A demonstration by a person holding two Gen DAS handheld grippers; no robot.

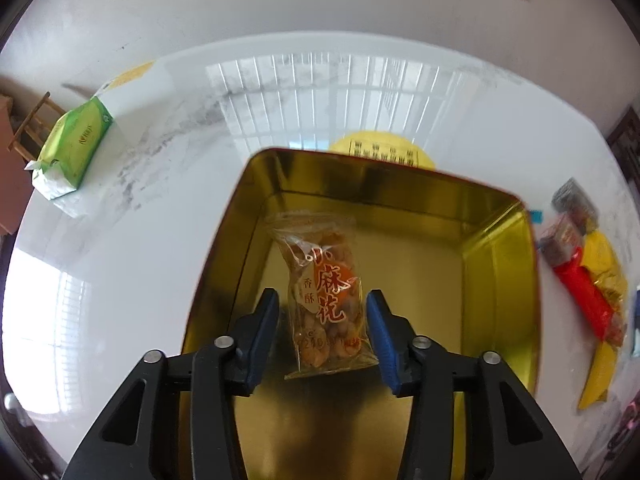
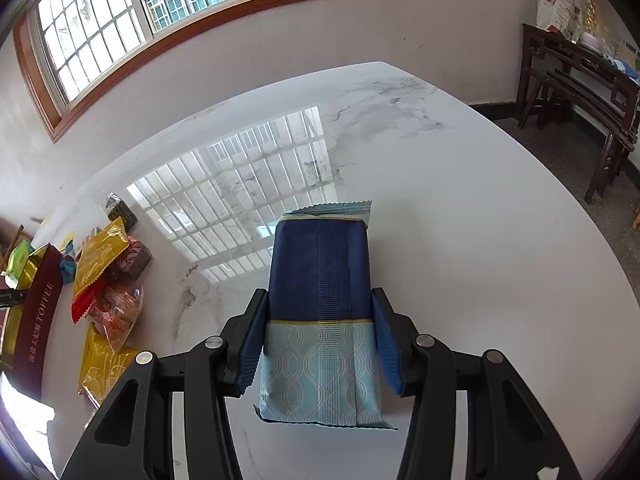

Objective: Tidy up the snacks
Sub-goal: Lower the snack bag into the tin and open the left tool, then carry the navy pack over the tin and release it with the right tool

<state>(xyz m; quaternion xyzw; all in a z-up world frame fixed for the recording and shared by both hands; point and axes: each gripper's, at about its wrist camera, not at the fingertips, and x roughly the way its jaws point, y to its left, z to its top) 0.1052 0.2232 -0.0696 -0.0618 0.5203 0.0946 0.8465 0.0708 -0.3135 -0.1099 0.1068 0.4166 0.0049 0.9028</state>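
Clear snack pkt (image 1: 325,300) btwn open left gripper (image 1: 322,308), in tin (image 1: 496,264).

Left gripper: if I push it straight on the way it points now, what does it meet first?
The clear snack bag between the open fingers of the left gripper, then the gold floor of the tin under it. How much gap is left to the bag is unclear from this view.
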